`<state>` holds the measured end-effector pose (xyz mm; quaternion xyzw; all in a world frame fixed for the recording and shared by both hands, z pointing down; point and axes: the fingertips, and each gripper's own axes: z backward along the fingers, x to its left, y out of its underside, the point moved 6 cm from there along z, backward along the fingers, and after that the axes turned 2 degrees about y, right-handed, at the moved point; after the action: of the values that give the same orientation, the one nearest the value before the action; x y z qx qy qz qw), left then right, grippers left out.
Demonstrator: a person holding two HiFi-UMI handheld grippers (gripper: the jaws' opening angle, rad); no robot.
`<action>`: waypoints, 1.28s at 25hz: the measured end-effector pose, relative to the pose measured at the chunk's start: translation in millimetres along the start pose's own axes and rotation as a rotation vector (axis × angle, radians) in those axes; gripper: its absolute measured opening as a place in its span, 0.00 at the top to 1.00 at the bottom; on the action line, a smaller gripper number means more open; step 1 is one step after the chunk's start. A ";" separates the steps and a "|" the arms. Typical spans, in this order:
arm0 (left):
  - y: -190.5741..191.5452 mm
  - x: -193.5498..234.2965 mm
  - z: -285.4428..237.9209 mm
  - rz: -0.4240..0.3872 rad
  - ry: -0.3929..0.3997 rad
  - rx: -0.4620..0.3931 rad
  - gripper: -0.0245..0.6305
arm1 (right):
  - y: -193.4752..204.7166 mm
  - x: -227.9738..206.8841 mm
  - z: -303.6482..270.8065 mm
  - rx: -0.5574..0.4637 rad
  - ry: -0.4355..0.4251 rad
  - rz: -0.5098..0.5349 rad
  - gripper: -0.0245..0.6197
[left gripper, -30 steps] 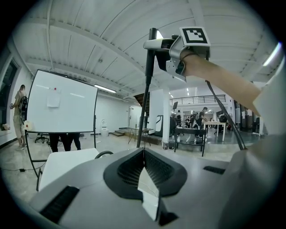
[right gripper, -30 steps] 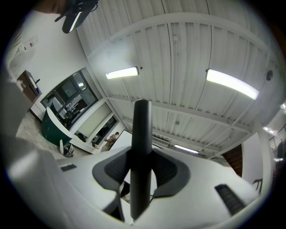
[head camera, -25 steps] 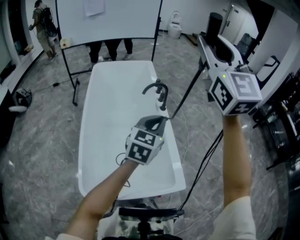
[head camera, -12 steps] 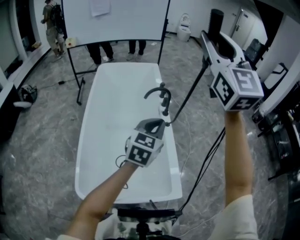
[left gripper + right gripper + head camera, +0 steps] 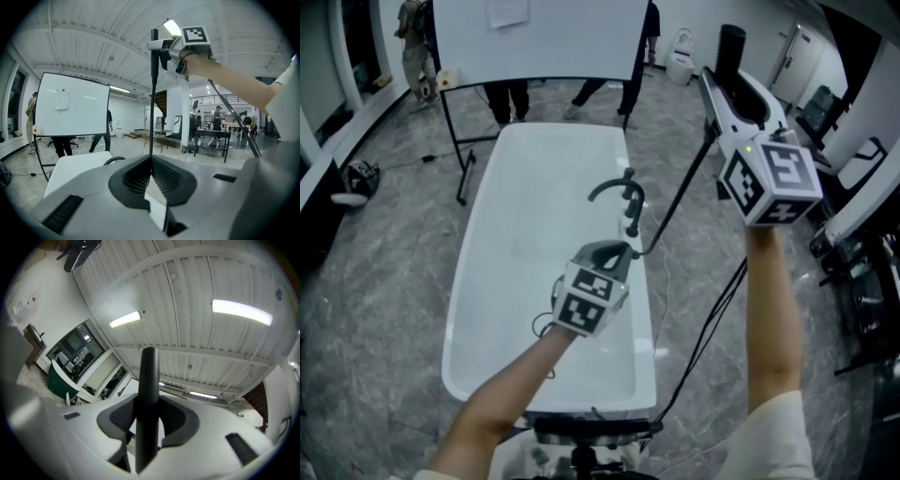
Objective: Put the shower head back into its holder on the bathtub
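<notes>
Black hose (image 5: 675,187) is pinched in the closed jaws of the left gripper (image 5: 623,248), low over the bathtub's (image 5: 544,169) right rim, with the faucet fitting (image 5: 619,187), and I judge its holder (image 5: 630,216), just beyond the tips. Farther right, outside that rim and well above it, the right gripper (image 5: 149,420) clamps the shower head (image 5: 148,376) upright, so it must come down and leftward; the left gripper is nearer.

tub (image 5: 534,187) looks smooth glossy white, acrylic-ish. floor (image 5: 384,281) is polished grey marble-look stone. shower head (image 5: 147,380) handle is matt black, hose (image 5: 152,117) dark too, faucet (image 5: 623,192) dull dark metal.
</notes>
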<state>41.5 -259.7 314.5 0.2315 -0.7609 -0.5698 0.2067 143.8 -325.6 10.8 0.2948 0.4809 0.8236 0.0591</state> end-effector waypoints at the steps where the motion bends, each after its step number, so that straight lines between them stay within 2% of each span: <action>1: 0.2 0.8 -2.6 0.001 -0.003 0.004 0.94 | 3.3 -1.8 -1.4 0.000 -0.002 -0.003 0.73; 7: 0.9 6.5 -15.1 0.010 -0.019 0.014 0.94 | 21.7 -7.2 -8.3 0.009 -0.013 -0.031 0.73; 16: 2.2 11.7 -26.4 0.023 -0.033 0.014 0.94 | 3.9 -21.3 -19.4 -0.070 -0.005 -0.050 0.73; 32: 19.1 25.4 -52.1 0.070 -0.038 0.042 0.94 | 102.2 -8.1 -15.9 0.081 -0.016 -0.085 0.73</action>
<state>48.9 -310.2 348.0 0.1983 -0.7839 -0.5506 0.2072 160.8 -394.9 86.0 0.2828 0.5253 0.7980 0.0859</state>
